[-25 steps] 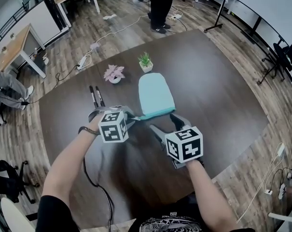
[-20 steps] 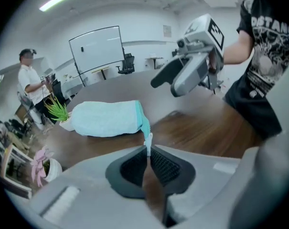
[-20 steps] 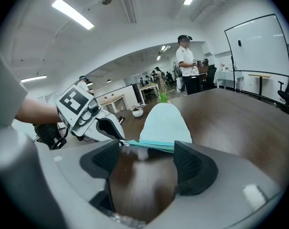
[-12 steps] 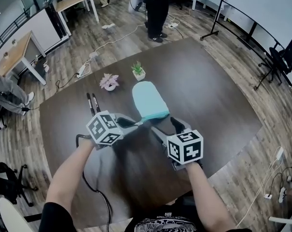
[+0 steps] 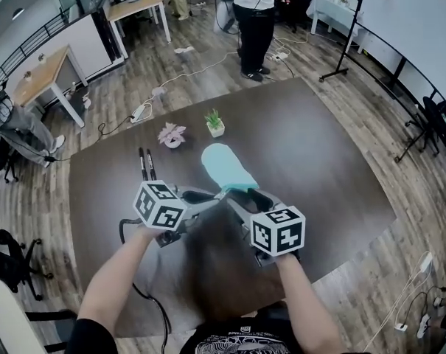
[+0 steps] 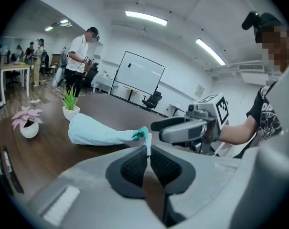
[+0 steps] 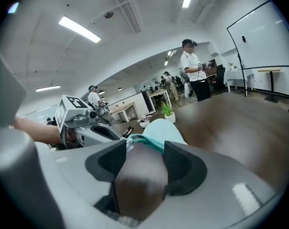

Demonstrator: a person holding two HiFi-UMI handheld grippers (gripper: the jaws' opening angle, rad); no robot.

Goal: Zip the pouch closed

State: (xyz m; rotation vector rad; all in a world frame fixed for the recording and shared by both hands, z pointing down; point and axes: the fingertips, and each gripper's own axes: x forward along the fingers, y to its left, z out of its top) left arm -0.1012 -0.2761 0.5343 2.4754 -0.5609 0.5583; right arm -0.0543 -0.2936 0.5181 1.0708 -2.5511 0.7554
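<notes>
Seen from above, the right tool (image 5: 246, 196) hid part of the mouth of the pouch (image 5: 224, 167); the near desk (image 5: 215, 264) was blurred.

Left gripper (image 5: 208, 195) and right gripper (image 5: 253, 198): light grey moulded shells, each topped by a white cube (image 5: 160, 205) printed with black square markers. Pads (image 6: 133, 166): dark grey, rounded, fine cross-hatched texture. Thin black cable (image 5: 158, 307) trails from the left unit. Wearer: black short-sleeved T-shirt (image 5: 241, 341), white print on chest; forearms uncovered.
</notes>
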